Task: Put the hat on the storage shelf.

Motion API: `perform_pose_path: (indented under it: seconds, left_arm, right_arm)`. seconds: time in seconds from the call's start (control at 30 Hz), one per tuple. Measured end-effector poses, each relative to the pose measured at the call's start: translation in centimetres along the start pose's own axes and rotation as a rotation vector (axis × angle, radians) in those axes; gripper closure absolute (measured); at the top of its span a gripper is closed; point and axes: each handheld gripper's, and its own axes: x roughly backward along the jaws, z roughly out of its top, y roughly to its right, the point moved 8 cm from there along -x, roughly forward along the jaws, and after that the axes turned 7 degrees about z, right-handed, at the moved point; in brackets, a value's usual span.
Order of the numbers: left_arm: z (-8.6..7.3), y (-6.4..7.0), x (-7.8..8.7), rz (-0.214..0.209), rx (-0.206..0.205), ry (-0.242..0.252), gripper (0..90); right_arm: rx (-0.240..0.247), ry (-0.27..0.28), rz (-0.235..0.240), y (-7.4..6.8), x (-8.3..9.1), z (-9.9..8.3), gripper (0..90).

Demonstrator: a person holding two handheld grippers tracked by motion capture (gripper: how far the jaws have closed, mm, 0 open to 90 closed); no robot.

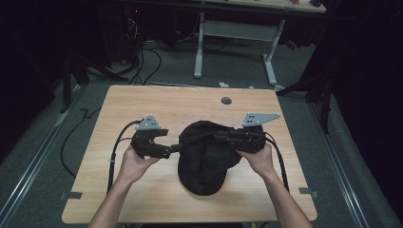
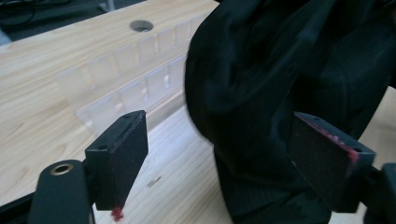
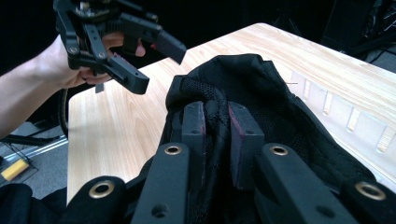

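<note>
Open left gripper (image 2: 224,154) faces black bag (image 2: 289,84) on table (image 2: 42,102).

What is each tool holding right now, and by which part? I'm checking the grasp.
The right tool is shut on the black bag, pinching a fold at its opening rim. The left tool is open, holding nothing.

The black bag (image 1: 205,159) is made of soft cloth — matt, with fine ribs and a netted lining inside. The table (image 1: 142,102) is topped with pale wood, smooth, its grain plainly seen. The right gripper (image 3: 216,123) is made of matt black plastic — brass-coloured metal rings are set in it.
</note>
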Motion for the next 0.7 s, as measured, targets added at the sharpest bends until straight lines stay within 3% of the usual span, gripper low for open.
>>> perform_pose_path:
  seconds: [0.4,0.57,0.7]
  left_arm:
    - [1.0,2.5,-1.6,-0.093,-0.047,-0.096,15.4]
    - [0.6,2.9,-2.0,-0.157,-0.029,-0.158,10.0]
    - [0.2,3.1,-2.4,-0.172,-0.031,-0.199,8.1]
  right_arm:
    - [0.064,-0.022,0.059,-1.2,-0.4,1.1,79.1]
    - [0.091,-0.030,0.088,-1.6,-0.7,1.5,79.1]
    - [0.112,-0.039,0.107,-1.9,-0.9,1.7,79.1]
